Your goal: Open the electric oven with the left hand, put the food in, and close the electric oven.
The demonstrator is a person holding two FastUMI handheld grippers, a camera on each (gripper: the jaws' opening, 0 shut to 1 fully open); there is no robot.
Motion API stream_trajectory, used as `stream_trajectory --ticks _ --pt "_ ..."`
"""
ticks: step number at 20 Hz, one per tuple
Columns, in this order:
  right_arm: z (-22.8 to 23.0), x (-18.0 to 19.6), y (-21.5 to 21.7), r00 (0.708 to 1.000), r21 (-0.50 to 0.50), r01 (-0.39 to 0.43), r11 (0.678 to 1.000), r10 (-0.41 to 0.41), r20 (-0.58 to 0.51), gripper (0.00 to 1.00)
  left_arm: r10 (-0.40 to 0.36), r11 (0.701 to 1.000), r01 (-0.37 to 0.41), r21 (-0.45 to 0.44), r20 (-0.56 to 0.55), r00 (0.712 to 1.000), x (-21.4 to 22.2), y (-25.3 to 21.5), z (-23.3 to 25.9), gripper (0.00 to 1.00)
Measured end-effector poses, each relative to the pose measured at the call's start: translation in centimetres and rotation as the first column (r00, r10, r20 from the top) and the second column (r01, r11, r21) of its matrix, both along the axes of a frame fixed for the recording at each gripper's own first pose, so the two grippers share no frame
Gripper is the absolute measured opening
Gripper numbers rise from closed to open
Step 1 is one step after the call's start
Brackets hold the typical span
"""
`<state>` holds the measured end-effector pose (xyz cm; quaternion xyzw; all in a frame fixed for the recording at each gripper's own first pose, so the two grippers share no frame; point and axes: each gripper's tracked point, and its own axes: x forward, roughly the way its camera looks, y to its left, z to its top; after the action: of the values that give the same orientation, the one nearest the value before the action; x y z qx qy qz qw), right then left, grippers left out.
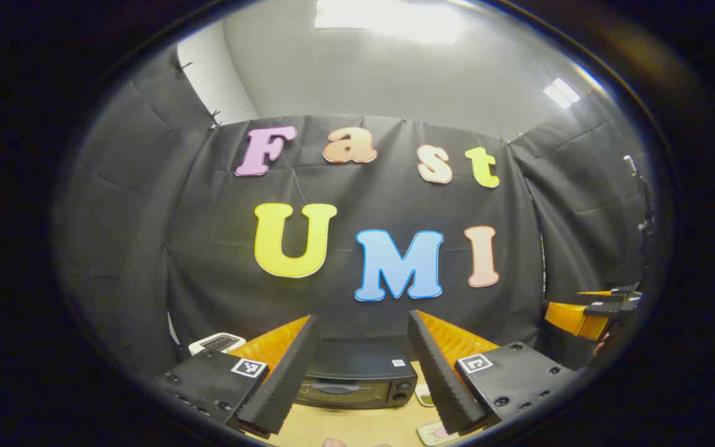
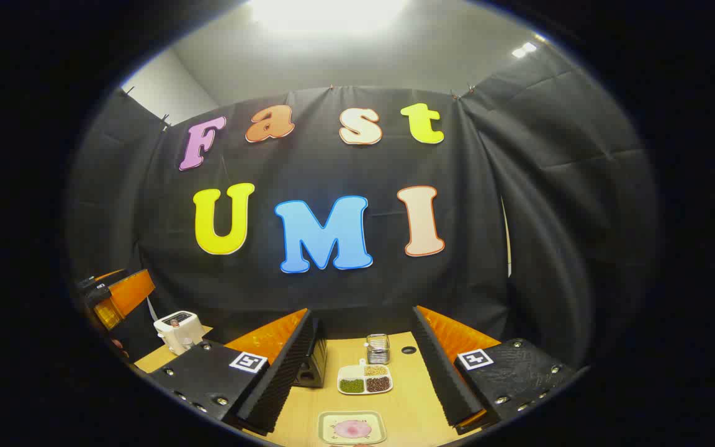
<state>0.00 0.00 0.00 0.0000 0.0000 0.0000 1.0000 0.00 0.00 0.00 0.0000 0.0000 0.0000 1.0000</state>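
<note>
I have both tools held high, looking along their fingers at the black cloth wall of the booth, with a pale grey ceiling and bright light panels above it. My left tool (image 1: pixel 362 372) stands wide open with nothing between its fingers. Framed between them sits the black electric oven with a glass door (image 1: pixel 357 380), door shut, standing on the light wooden worktop (image 1: pixel 357 428) against the back wall. A white toaster-like appliance (image 1: pixel 216 343) stands to its left. My right tool (image 2: pixel 362 372) is also spread wide and holds nothing. Beyond it on the worktop I see a white divided dish of green, tan and dark grains (image 2: pixel 365 379), a small clear glass jar (image 2: pixel 378 348) just behind that, and nearer me a pale square plate with pink food on it (image 2: pixel 352 428). The oven's corner (image 2: pixel 311 366) shows just past the left finger.
</note>
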Motion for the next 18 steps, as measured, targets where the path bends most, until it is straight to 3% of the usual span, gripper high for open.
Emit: stream_trajectory --ticks 2,4,6,8,9,11,12,18 --pt "0.5 0.6 -0.2 1.000 0.001 0.001 1.000 -0.001 0.015 0.96 0.002 1.000 -0.002 0.004 0.004 1.000 0.5 0.0 0.2 0.96" --pt "0.6 1.3 -0.1 1.000 0.002 -0.003 1.000 0.003 0.027 0.96 0.003 1.000 -0.003 0.013 0.008 1.000 1.1 0.0 0.4 0.92" --pt "0.6 1.9 0.1 1.000 0.008 -0.009 1.000 0.009 0.027 0.96 -0.002 1.000 0.002 0.009 0.017 1.000 1.6 -0.1 0.5 1.00" --pt "0.7 2.6 0.4 0.999 0.010 -0.018 1.000 0.017 0.027 0.96 0.003 1.000 -0.003 0.008 0.015 1.000 2.3 0.0 0.4 0.96" --pt "0.6 3.1 0.4 0.999 0.008 -0.020 1.000 0.019 0.028 0.96 0.007 1.000 -0.007 0.007 0.012 1.000 2.5 0.1 0.3 1.00" --pt "0.5 3.9 0.1 1.000 0.004 -0.012 1.000 0.012 0.020 0.96 0.011 1.000 -0.011 0.005 0.006 1.000 3.1 0.3 0.0 0.96" --pt "0.4 4.2 0.0 1.000 0.009 -0.011 1.000 0.011 0.017 0.96 0.014 1.000 -0.014 0.008 0.000 1.000 3.4 0.2 -0.2 1.00" --pt "-0.5 4.7 -0.6 1.000 0.011 0.007 1.000 -0.007 0.002 0.96 0.001 1.000 0.000 0.005 -0.083 0.997 5.4 0.3 -3.3 0.97"
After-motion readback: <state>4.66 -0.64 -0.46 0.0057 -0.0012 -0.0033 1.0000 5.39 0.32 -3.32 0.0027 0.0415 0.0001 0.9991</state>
